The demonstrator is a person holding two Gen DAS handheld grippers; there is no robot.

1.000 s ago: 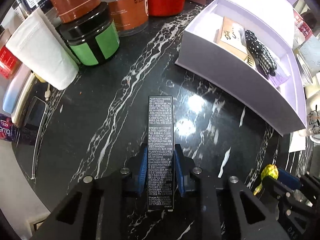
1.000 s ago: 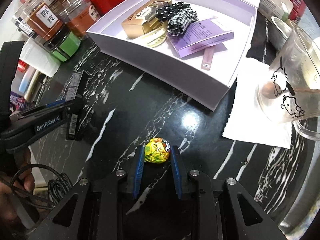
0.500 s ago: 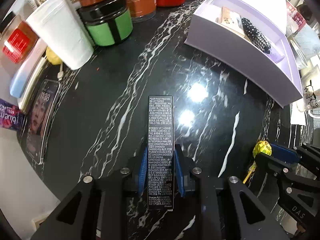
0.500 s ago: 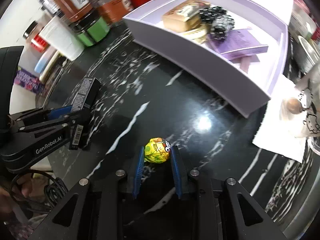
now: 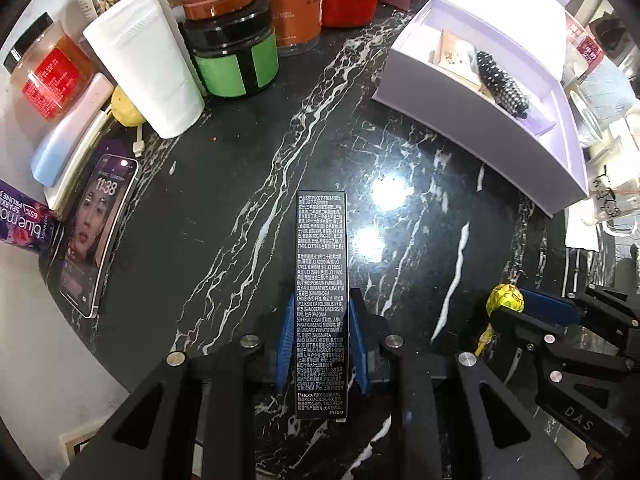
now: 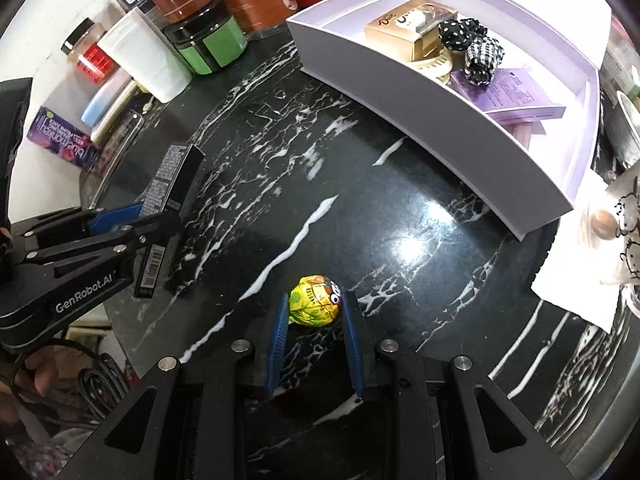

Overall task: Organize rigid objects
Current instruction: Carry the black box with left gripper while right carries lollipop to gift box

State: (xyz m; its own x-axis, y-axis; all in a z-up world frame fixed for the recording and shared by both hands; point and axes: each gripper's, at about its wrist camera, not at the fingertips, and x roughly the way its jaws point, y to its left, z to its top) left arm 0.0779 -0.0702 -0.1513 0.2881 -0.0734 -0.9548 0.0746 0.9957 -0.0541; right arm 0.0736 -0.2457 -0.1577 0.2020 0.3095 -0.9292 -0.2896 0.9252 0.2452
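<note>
Left gripper (image 5: 321, 322) still clamped on black box (image 5: 321, 280), lifted above marble counter (image 5: 240, 216). Right gripper (image 6: 315, 312) still pinching yellow lollipop (image 6: 315, 300). Both drifted back from lilac tray (image 6: 440, 120); phone (image 5: 96, 232) now fully in left view.

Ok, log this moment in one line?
left gripper: shut on black box | right gripper: shut on lollipop | both over counter | tray: not reached

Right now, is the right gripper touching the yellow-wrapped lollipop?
Touching. In the right wrist view the right gripper has both blue pads pressed against the lollipop's wrapper, no gap on either side, and it hangs above the black marble counter.
</note>
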